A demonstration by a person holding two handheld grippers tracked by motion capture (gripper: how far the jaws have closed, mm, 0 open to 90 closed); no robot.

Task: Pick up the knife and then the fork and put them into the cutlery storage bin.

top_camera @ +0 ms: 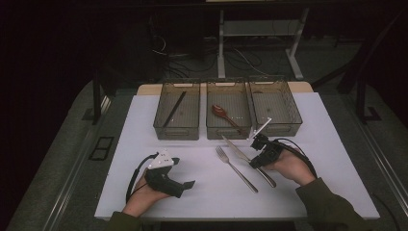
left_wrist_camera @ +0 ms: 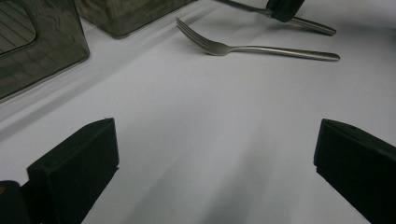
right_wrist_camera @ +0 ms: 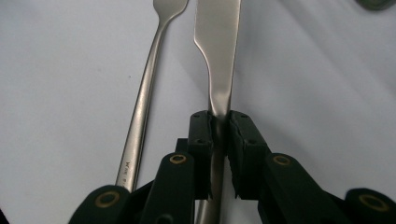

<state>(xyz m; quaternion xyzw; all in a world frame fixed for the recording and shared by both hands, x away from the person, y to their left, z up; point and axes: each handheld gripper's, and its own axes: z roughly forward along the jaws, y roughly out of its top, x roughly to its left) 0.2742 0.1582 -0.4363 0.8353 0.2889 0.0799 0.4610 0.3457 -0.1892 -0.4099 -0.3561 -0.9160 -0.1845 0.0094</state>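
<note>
Nearest in, left claw sits low on the white bench, jaws spread wide, nothing between them. Moving up, right claw is pinched onto the knife at its neck, handle running back between the jaws, blade pointing straight ahead along the claw's own line. Fork lies just beside it, parallel, untouched. Beyond, 3 dark bins; the blade tip aims between the middle bin, with its brown spoon, and the right bin. Judging by that, the knife goes forward, lengthwise.
</note>
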